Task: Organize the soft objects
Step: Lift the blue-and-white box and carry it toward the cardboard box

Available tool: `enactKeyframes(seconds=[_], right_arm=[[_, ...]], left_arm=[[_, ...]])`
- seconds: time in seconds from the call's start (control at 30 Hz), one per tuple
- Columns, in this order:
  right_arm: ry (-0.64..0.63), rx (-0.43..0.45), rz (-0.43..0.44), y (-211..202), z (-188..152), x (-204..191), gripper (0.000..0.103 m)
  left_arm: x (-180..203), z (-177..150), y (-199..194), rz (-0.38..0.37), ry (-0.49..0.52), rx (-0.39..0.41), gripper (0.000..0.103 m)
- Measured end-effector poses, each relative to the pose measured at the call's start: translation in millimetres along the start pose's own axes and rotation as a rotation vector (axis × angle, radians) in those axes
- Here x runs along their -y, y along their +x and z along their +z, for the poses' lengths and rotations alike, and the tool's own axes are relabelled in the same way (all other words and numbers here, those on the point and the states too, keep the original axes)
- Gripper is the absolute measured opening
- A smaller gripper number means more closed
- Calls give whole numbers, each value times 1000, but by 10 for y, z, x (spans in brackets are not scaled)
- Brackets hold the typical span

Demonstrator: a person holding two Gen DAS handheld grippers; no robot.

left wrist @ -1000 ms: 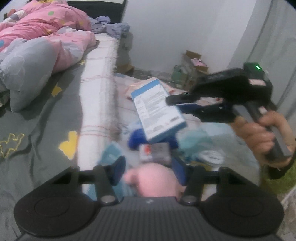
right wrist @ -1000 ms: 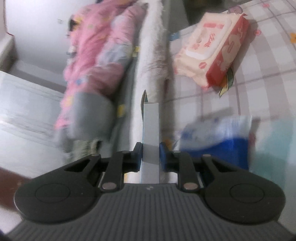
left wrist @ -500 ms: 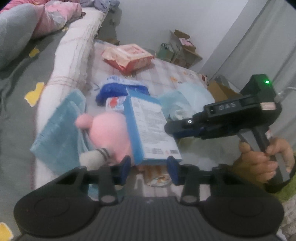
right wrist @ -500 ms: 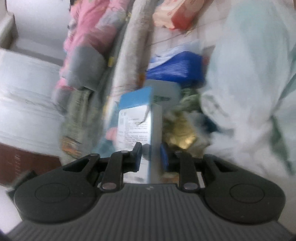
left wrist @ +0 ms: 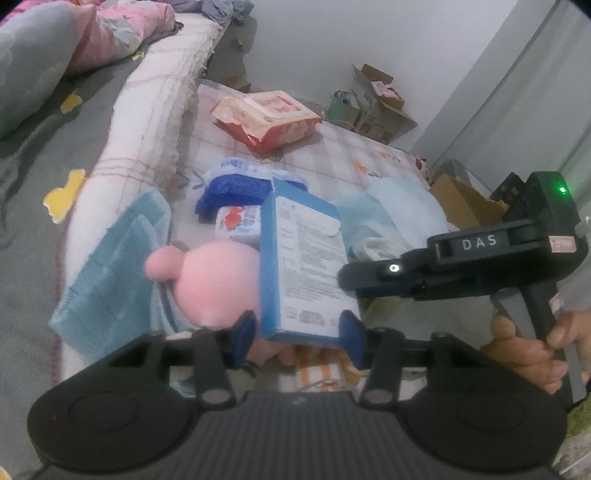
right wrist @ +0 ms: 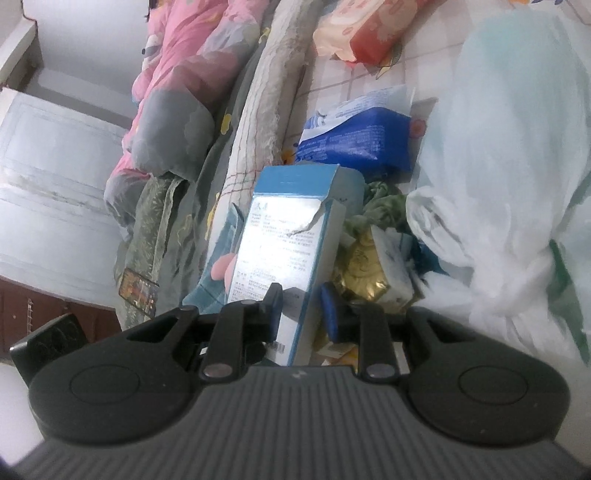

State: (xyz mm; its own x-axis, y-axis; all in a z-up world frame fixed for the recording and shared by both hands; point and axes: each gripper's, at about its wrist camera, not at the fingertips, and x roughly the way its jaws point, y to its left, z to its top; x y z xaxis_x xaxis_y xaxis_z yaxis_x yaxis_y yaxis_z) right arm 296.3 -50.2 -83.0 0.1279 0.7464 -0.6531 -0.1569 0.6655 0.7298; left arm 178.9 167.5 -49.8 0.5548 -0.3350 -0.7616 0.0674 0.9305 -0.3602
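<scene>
A blue and white carton (left wrist: 303, 258) stands tilted over a pile on the bed. My right gripper (right wrist: 303, 314) is shut on its lower edge, and in the left wrist view its tip (left wrist: 347, 277) reaches in from the right. The carton's near end sits between the fingers of my left gripper (left wrist: 297, 330), whose jaws are opening, with a small gap at the left pad. A pink plush toy (left wrist: 218, 284) lies just left of the carton on a folded blue towel (left wrist: 110, 273).
A blue tissue pack (left wrist: 236, 192) lies behind the carton, with a pink wet-wipes pack (left wrist: 266, 118) farther back. A pale plastic bag (right wrist: 498, 147) bulges on the right. A pink and grey quilt (left wrist: 122, 33) covers the left. Cardboard boxes (left wrist: 376, 99) stand by the wall.
The right gripper has brought the carton down over the pile. The left gripper has dropped and closed in, so the carton's end now lies between its fingers.
</scene>
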Motion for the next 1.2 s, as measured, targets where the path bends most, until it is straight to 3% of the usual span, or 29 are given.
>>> enactKeyframes(seconds=[0.07,0.37,0.47,0.6,0.83,1.2], right_arm=[[-3,1,-1,-23,6,-5,24],[25,15,-6,118,45,-25,30],[35,23,-6,159,34,-42,32],[7,46,-23,98,-4,-122,29],[-40,81,-6,-202,-148,-287,26],[-72,178,73,-998,-481,-302,26]], left_arm=[[20,13,-34,16,24,15,59],[211,192,163,88,148,19,60],[267,189,178,109,169,14,60],[266,154,106,83,140,2,60],[422,46,-214,51,123,38,60],[1104,-51,-604,27,227,99,60]])
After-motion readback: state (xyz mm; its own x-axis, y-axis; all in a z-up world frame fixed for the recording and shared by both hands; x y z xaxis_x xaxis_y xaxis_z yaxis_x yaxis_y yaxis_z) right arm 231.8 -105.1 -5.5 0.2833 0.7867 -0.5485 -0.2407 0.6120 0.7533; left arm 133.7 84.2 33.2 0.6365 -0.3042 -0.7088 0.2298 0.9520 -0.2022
